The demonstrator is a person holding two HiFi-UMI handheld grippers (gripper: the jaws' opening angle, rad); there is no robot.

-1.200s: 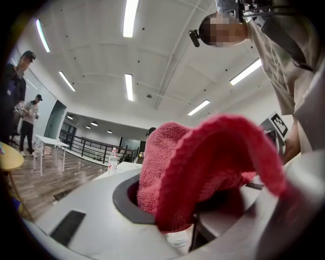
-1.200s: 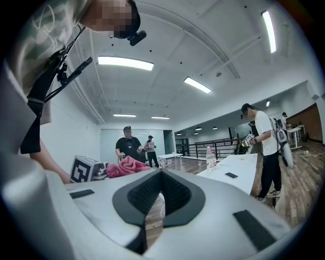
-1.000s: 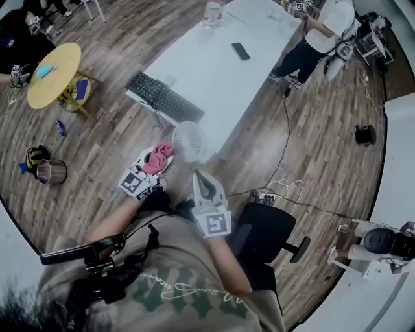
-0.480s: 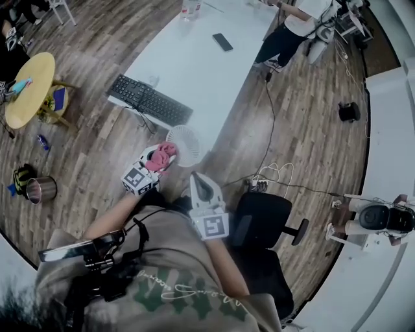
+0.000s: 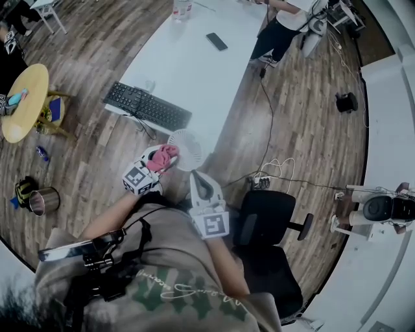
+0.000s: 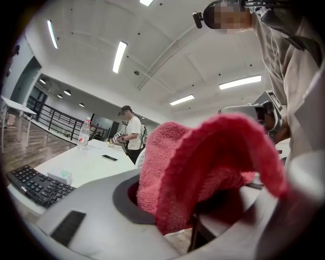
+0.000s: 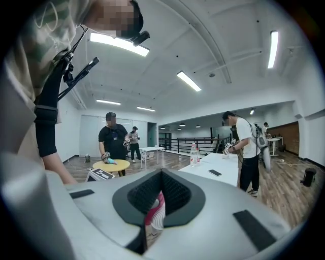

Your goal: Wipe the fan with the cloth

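A small white round fan (image 5: 188, 148) stands at the near edge of the white table (image 5: 194, 71). My left gripper (image 5: 161, 162) is shut on a bunched pink cloth (image 5: 165, 156), which sits against the fan's left rim; whether it touches I cannot tell. In the left gripper view the cloth (image 6: 203, 162) fills the jaws and hides what lies ahead. My right gripper (image 5: 198, 177) is shut and holds nothing, its tip just below the fan. Through its closed jaws (image 7: 161, 173) a sliver of pink and white shows.
A black keyboard (image 5: 148, 107), a phone (image 5: 216, 41) and a water bottle (image 5: 182, 8) lie on the table. A black office chair (image 5: 269, 227) stands to my right, beside a power strip (image 5: 259, 183) with cables. A yellow round table (image 5: 24, 100) and a metal cup (image 5: 40, 201) are at the left. People stand at the table's far end.
My left gripper with the cloth has come down and closer to the fan's rim. The right gripper has shifted slightly toward the fan. Both grips look the same.
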